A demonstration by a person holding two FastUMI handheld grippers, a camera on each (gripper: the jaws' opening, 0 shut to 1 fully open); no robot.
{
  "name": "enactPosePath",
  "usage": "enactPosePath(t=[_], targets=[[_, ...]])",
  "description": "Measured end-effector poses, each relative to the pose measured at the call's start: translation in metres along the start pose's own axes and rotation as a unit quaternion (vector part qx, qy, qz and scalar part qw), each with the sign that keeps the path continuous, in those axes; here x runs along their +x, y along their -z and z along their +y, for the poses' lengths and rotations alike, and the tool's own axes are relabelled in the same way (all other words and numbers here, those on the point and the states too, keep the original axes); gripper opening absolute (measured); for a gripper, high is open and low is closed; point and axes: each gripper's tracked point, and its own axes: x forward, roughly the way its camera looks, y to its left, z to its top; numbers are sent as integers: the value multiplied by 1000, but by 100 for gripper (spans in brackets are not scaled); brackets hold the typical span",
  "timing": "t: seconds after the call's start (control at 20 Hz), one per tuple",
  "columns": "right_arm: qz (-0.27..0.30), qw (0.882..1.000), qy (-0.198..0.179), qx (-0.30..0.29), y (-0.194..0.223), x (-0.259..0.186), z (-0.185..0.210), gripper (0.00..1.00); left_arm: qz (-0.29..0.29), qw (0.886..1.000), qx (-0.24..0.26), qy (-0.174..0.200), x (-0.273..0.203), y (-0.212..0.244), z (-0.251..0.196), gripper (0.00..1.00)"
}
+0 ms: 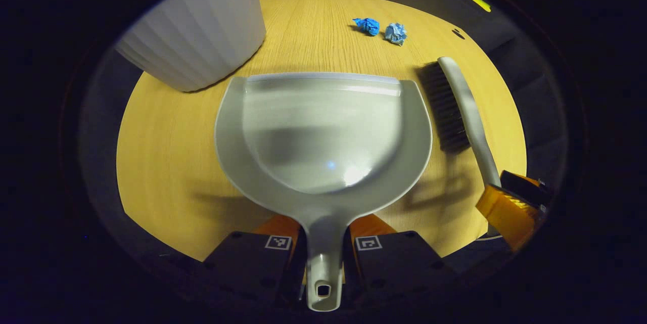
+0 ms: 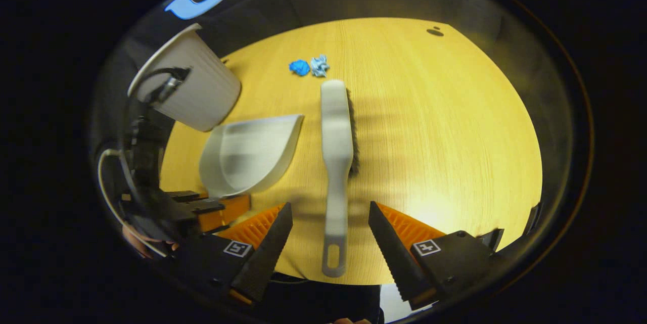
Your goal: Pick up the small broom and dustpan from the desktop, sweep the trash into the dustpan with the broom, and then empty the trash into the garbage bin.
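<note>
The left gripper (image 1: 323,250) is clamped on the handle of the dustpan (image 1: 323,132), which sits on the desktop (image 1: 167,162) with its lip facing the two blue paper wads (image 1: 381,30). The right gripper (image 2: 328,243) has its fingers spread on either side of the broom (image 2: 336,162) handle without touching it, so the broom remains to be grasped. Sweeping and emptying into the white garbage bin (image 1: 202,31) are both outstanding.

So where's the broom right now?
In the right gripper view, the broom lies on the wooden tabletop, right of the dustpan, its handle between the open right gripper.
</note>
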Motion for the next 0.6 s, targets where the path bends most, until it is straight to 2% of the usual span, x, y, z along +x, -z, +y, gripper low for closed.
enactPosePath(t=[0.25,0.3,0.35,0.4,0.45,0.5,0.55,0.6], targets=[[65,995,61,-44,-4,33,-16,99,-9,1000,1,15,0,2,1,29],[66,994,67,-51,-9,38,-18,80,-9,1000,4,18,0,2,1,29],[62,994,69,-64,-18,43,-17,84,-9,1000,8,19,0,2,2,29],[67,993,67,-71,-21,48,-15,53,-11,1000,15,17,1,3,3,30],[72,992,66,-74,-24,51,-14,39,-14,1000,19,17,2,3,4,30],[85,991,68,-75,-22,52,-15,42,-15,1000,20,16,3,2,4,29],[97,991,58,-74,-22,52,-11,26,-14,1000,22,16,3,3,4,29],[101,990,56,-80,-23,54,-10,29,-10,1000,22,17,2,3,5,29]])
